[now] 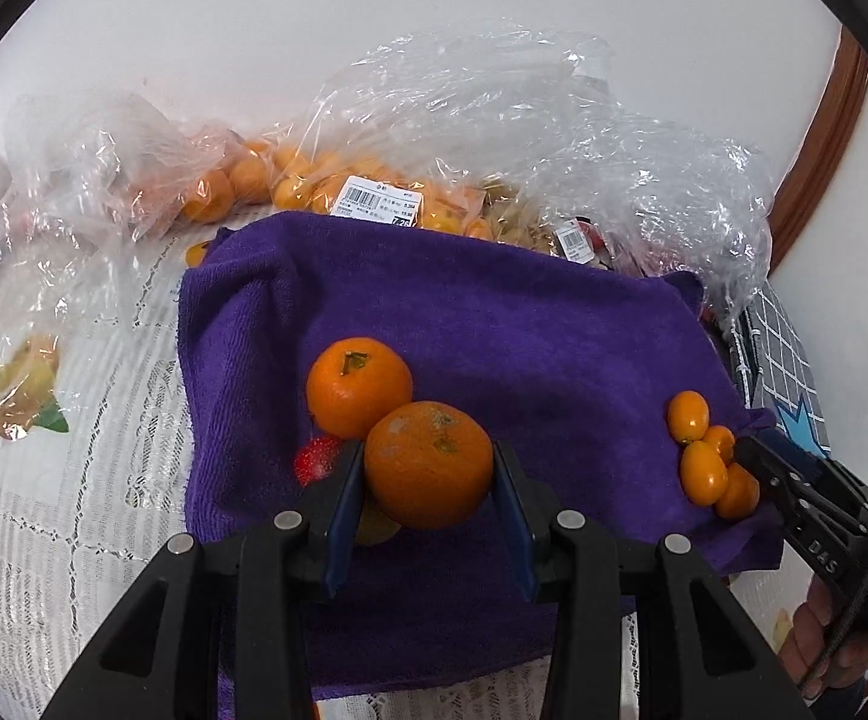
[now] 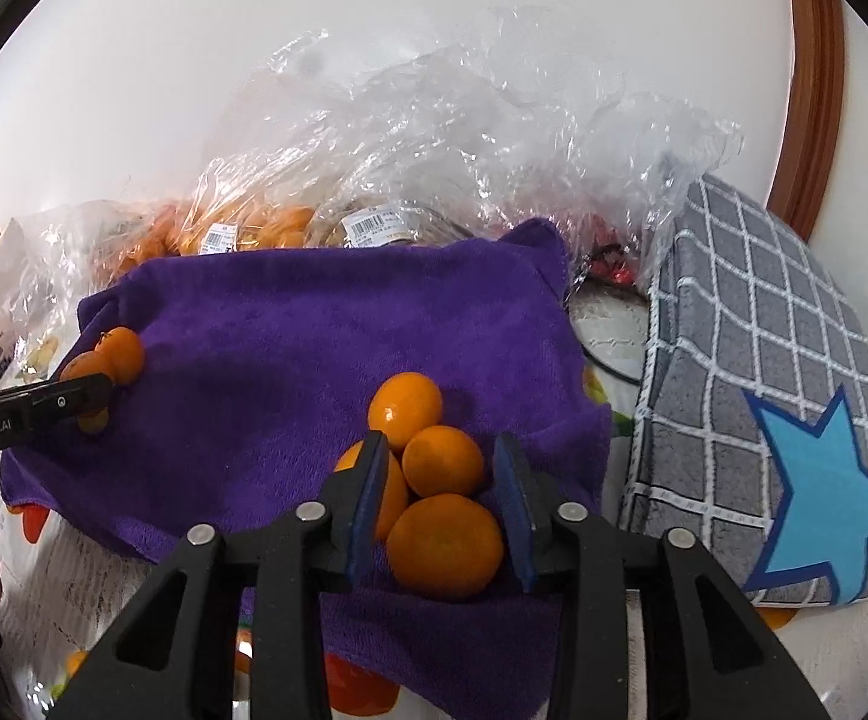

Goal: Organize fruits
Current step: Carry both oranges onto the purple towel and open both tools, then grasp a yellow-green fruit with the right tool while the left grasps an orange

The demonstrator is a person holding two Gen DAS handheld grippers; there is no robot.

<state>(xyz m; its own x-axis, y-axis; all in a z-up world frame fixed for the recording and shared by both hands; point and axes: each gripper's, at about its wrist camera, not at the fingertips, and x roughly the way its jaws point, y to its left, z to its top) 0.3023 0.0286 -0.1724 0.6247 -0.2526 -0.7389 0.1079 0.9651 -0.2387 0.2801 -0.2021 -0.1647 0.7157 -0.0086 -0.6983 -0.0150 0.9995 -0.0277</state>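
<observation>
We are holding a mandarin (image 1: 429,463) in the left gripper (image 1: 428,480), pads against its sides, over the purple towel (image 1: 493,324) beside a second mandarin (image 1: 359,387). The right gripper (image 2: 442,504) is hanging wide around the kumquats (image 2: 434,480), unclamped. Next, we judge, is setting the mandarin down by its like.

A fuzzy, matt purple terry-cloth towel (image 1: 493,324) lies under glossy, dimpled orange mandarins (image 1: 428,463). Crinkled clear plastic bags (image 1: 493,96) gleam behind. The grey checked woven cloth (image 2: 751,324) looks coarse; the white lace tablecloth (image 1: 62,480) is openwork.
</observation>
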